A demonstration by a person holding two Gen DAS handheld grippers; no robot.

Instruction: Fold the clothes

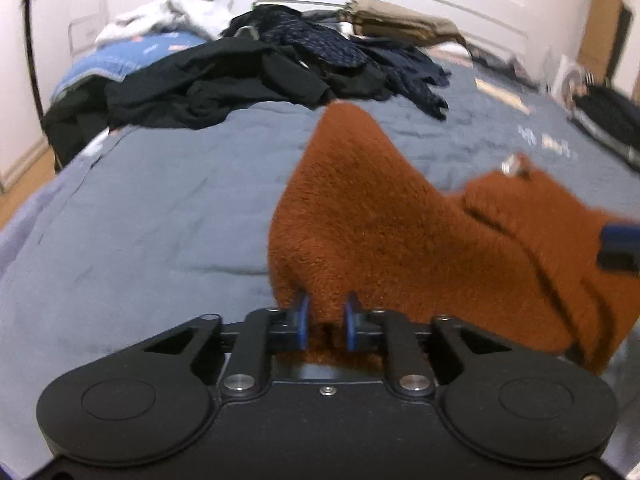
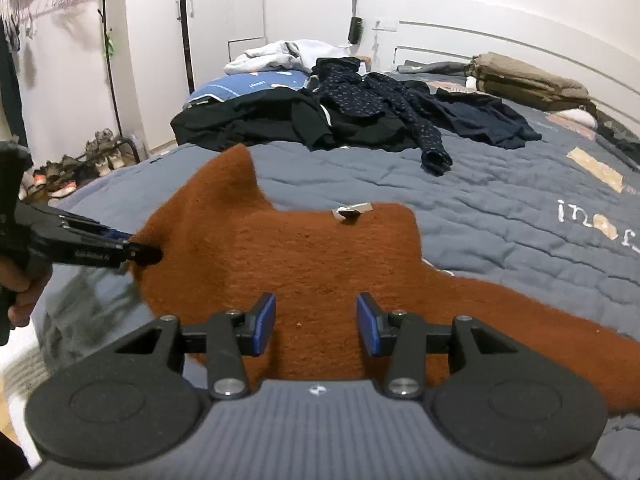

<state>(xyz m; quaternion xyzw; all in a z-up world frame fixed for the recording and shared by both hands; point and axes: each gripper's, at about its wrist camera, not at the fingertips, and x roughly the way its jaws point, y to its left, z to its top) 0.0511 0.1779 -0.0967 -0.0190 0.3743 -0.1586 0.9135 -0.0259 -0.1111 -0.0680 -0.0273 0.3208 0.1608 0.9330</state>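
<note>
Your rust-brown fuzzy sweater (image 2: 320,264) lies spread on the grey quilted bed (image 2: 500,208), centre and lower right of the right wrist frame, w/ one part lifted into a peak at centre-left and its neck label (image 2: 352,211) facing up near the top edge. Left gripper (image 1: 326,318) has its jaws clenched on a bunch of the sweater's edge at bottom centre of its frame; in the right wrist view that same gripper comes in from the left edge, nose in the fabric. Right gripper (image 2: 316,322) hovers over the sweater body w/ jaws released, nothing btwn them. Handling, by the look of it: thick, fluffy knit, soft and floppy, prob. light-ish but bulky; it'll sag and stretch if you lift by one point, and the pile should grip well, not slip. Best holds are prob. hem, shoulder seam or cuff, through a good thickness of knit, not a few loose fibres. Containers: none in view; the other clothes (image 2: 320,120) sit in a loose dark heap across the top centre of the frame, straight on the bed, well apart from the sweater.
</note>
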